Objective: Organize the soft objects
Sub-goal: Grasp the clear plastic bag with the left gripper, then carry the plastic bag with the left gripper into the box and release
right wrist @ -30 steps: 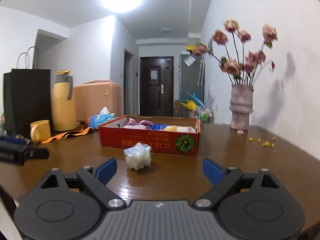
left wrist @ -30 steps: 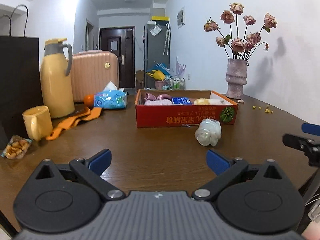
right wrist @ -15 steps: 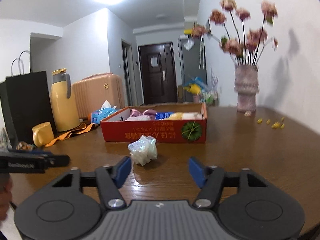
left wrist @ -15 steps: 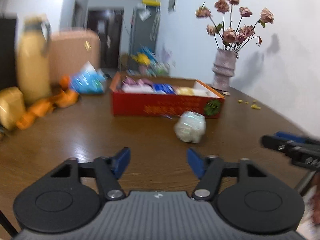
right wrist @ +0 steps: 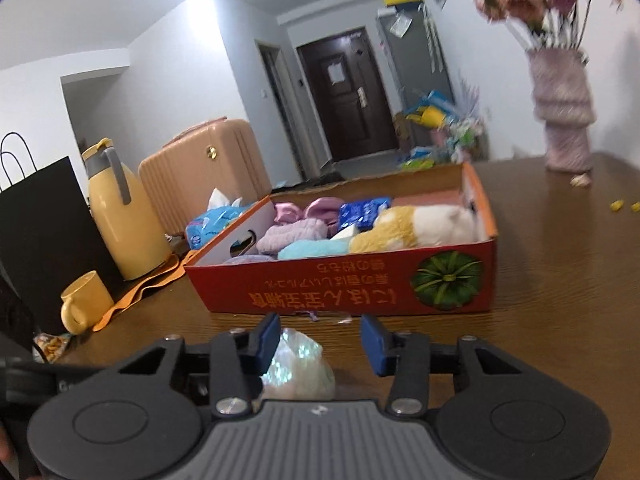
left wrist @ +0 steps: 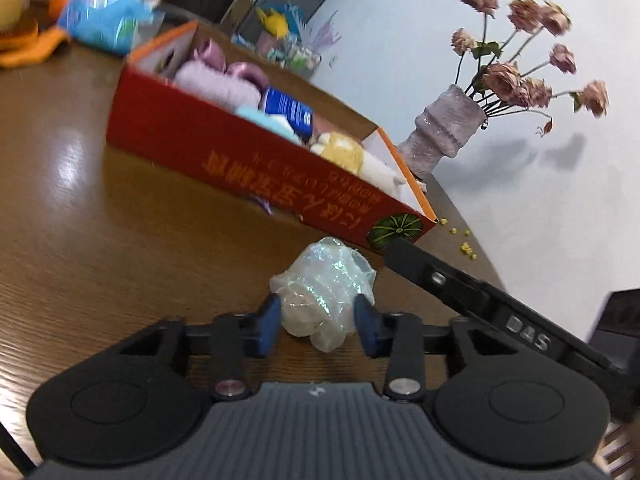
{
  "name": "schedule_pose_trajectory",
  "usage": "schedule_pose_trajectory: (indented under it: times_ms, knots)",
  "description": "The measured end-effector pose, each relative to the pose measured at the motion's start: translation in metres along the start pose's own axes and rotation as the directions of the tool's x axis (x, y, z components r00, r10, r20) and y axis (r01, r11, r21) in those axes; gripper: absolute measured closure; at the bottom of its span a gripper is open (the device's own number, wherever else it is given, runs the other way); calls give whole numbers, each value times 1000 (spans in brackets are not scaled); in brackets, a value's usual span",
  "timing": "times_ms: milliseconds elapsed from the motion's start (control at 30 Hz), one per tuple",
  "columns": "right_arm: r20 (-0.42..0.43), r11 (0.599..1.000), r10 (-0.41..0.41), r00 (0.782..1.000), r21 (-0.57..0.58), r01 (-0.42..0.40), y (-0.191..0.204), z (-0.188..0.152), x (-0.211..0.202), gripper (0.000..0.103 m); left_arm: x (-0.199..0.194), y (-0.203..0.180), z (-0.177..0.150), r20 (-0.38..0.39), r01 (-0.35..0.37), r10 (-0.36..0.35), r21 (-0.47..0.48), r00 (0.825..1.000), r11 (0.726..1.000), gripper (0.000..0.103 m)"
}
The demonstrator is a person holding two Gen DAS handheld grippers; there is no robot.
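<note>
Two grippers crowd one crinkly plastic wad [left wrist: 324, 292] on the bench [left wrist: 120, 220] before the red box [left wrist: 256, 160]. Left gripper [left wrist: 316, 322] jaws are closing around it, right gripper [right wrist: 320, 338] jaws closing half-astride; squeeze gently, centred.

Crumpled iridescent plastic bag [left wrist: 322, 300] on table, between left gripper [left wrist: 316, 322] closing jaws, red box [left wrist: 256, 160] beyond.
</note>
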State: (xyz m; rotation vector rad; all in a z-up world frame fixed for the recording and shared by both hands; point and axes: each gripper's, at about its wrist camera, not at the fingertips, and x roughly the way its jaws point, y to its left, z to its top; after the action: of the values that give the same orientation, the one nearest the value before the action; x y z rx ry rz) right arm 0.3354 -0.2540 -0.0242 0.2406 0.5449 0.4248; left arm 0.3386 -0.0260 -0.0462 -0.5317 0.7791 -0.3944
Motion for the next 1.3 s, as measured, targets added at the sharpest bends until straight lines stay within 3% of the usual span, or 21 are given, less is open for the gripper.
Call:
schedule_pose_trajectory:
  times_ms: [67, 167, 367, 633, 900, 1133, 1300]
  knots:
    - [-25, 1000, 23, 999, 17, -22, -4, 0, 12, 66, 4, 4, 1, -10, 24, -24, -6, 1000, 1000, 84]
    - [-80, 995, 69, 994, 84, -62, -11, -7, 27, 91, 5, 8, 4, -3, 49, -49, -3, 999, 999, 94]
    - [-55, 973, 127, 990, 201, -113, -17, -20, 15, 100, -6, 1, 2, 7, 63, -63, 43, 998, 997, 98]
    - [70, 972, 73, 995, 216, -87, -2, -25, -63, 100, -46, -42, -11, 29, 144, -151, 168, 988, 975, 98]
    - [169, 984, 27, 985, 169, -56, 18, -32, -135, 100, -92, -87, -40, 72, 164, -193, 299, 979, 940, 98]
    - [203, 984, 28, 979, 166, -62, 21, -30, -150, 100, -100, -100, -39, 79, 157, -193, 328, 978, 931, 98]
    - [205, 991, 35, 978, 120, -61, 14, 6, -136, 100, -87, -117, -3, 85, 121, -163, 369, 983, 922, 98]
